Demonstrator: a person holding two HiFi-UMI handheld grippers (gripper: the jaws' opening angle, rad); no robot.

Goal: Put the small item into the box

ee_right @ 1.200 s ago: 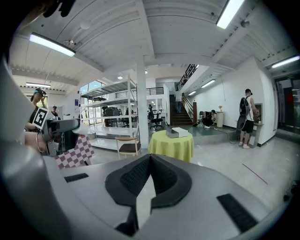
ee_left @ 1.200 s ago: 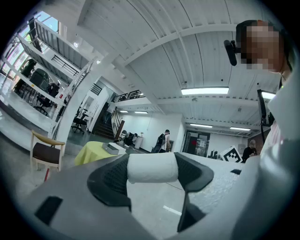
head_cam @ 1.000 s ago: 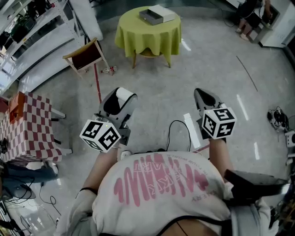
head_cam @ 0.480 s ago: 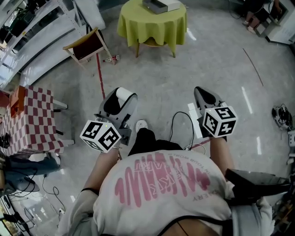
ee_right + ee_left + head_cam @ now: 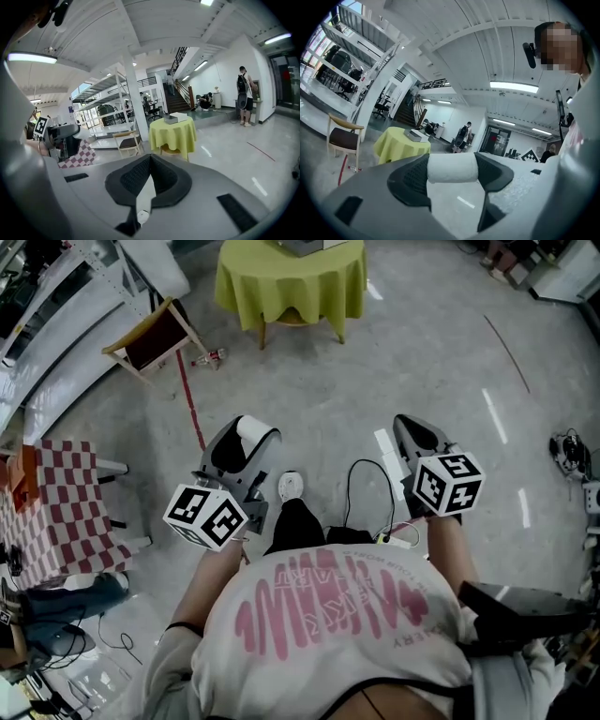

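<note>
A small white roll (image 5: 251,429) sits crosswise between the jaws of my left gripper (image 5: 246,437), which is shut on it; the left gripper view shows the roll (image 5: 452,168) pinched between both dark pads. My right gripper (image 5: 413,434) is shut with nothing in it, its pads meeting in a point (image 5: 150,158). The grey-and-white box (image 5: 307,245) lies on a round table with a yellow-green cloth (image 5: 281,282), far ahead across the floor and cut by the top edge of the head view. The same box (image 5: 177,118) and table (image 5: 178,135) show in the right gripper view.
A wooden chair (image 5: 150,334) stands left of the round table, with a bottle (image 5: 208,357) on the floor beside it. A red-checked table (image 5: 47,512) is at the left. Cables and a power strip (image 5: 375,521) lie by my feet. People stand far off (image 5: 243,96).
The person has stepped forward: a leg and a white shoe have come into view, and the round table has slid up to the top edge. Both grippers hold as before.
</note>
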